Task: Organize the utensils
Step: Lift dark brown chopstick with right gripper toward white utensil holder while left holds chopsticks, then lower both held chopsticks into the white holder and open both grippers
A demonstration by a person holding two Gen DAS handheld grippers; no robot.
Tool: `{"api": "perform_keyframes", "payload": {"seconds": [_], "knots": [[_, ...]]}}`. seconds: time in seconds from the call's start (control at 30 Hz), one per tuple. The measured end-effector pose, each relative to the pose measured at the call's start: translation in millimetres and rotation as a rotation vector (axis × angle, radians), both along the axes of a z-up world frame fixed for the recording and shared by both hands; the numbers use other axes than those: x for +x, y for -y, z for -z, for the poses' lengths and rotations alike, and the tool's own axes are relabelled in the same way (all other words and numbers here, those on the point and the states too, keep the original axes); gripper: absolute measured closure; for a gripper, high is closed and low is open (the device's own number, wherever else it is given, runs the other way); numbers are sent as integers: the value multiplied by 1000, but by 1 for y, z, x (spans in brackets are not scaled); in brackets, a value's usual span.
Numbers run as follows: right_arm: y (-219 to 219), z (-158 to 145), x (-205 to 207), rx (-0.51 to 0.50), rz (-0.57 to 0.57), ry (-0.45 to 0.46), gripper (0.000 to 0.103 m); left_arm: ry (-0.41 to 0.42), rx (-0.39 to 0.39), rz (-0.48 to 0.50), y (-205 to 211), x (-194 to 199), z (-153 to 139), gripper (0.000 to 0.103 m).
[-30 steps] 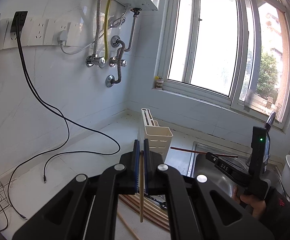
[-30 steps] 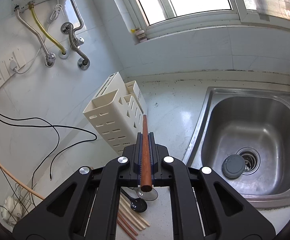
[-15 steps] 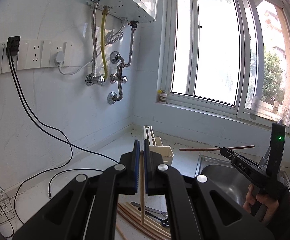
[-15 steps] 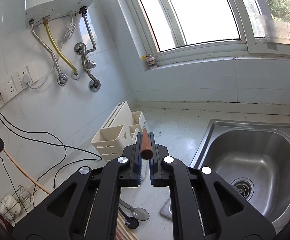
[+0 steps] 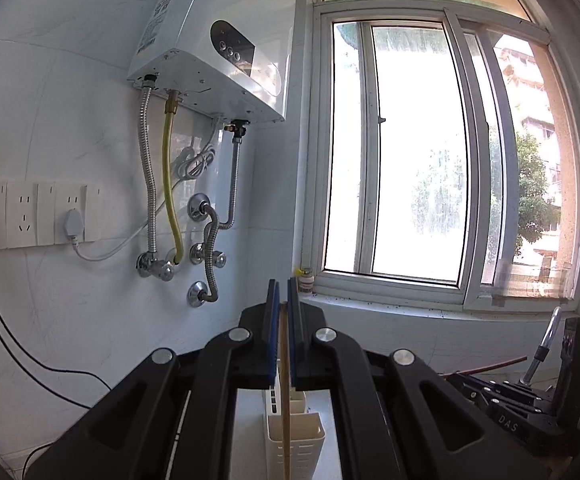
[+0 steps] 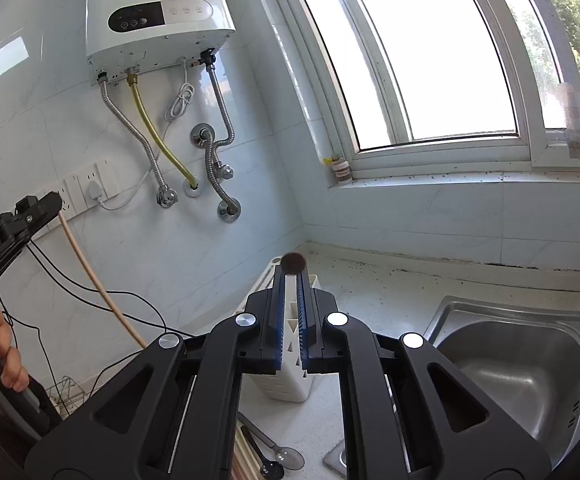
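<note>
Both chopsticks lifted clear of the counter, poised over the holder.

Left gripper (image 5: 284, 308) pinched shut on a pale wooden chopstick (image 5: 286, 408) hanging down over the cream perforated plastic utensil holder (image 5: 295, 440); right gripper (image 6: 290, 280) clamped on a dark reddish-brown chopstick (image 6: 293, 263), seen end-on. Raised well above a second earlier, holder now low between the fingers. Likely next: lowering into a compartment. More chopsticks and spoons (image 6: 278, 456) left lying on the counter.

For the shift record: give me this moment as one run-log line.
left tongs: shut on pale chopstick | right tongs: shut on brown chopstick | holder: on counter, below both | spoons: on counter
</note>
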State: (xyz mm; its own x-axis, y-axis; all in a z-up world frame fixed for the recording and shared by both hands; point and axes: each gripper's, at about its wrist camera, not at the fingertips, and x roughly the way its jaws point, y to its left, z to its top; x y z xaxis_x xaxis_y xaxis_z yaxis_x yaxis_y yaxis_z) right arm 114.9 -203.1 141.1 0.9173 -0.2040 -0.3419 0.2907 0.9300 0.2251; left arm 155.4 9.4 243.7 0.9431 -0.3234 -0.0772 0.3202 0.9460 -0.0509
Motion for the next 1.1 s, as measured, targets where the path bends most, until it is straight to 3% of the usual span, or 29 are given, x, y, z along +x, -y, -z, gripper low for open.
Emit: {"api": "perform_keyframes", "payload": {"seconds": [0.27, 0.63, 1.1], "knots": [[3, -9, 16, 7, -93, -76, 98, 48, 32, -26, 27, 45, -12, 100], [-7, 8, 41, 1, -170, -190, 98, -27, 47, 17, 49, 90, 23, 100], [-10, 44, 105, -2, -188, -342, 98, -177, 61, 23, 37, 118, 75, 100]]}}
